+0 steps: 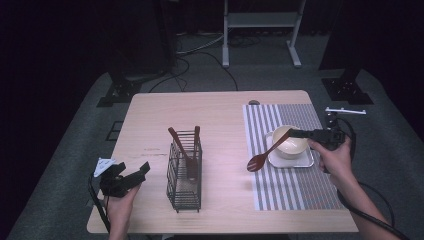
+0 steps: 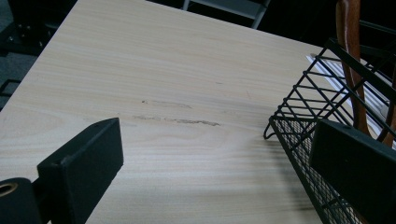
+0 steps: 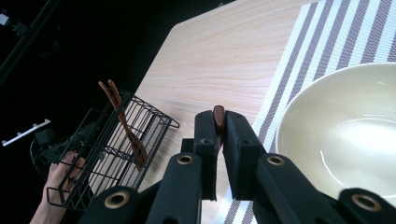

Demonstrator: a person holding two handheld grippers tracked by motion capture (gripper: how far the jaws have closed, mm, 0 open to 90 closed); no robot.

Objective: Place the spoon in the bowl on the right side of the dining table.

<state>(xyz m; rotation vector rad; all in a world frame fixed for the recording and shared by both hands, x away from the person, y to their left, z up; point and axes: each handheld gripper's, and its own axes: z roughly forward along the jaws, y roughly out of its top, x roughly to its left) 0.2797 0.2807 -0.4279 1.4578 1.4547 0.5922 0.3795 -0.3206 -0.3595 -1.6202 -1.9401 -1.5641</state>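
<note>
between right claw (image 3: 219,135) jaws, spoon (image 1: 260,160) handle

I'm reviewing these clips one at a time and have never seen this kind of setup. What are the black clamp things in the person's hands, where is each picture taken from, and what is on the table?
No robot here: a person holds a hand-operated two-jaw tool in each hand. The high view looks down from above the person's side. The other two pictures come from cameras riding on the tools, looking along their black jaws.

On the wooden table stands a black wire basket with brown utensils sticking up in it. To the right lies a striped placemat with a cream bowl on a small tray.

The right tool is shut on the handle of a brown wooden spoon, whose scoop end hangs low over the mat's left edge, beside the bowl. The left tool is open and holds nothing, left of the basket.
</note>
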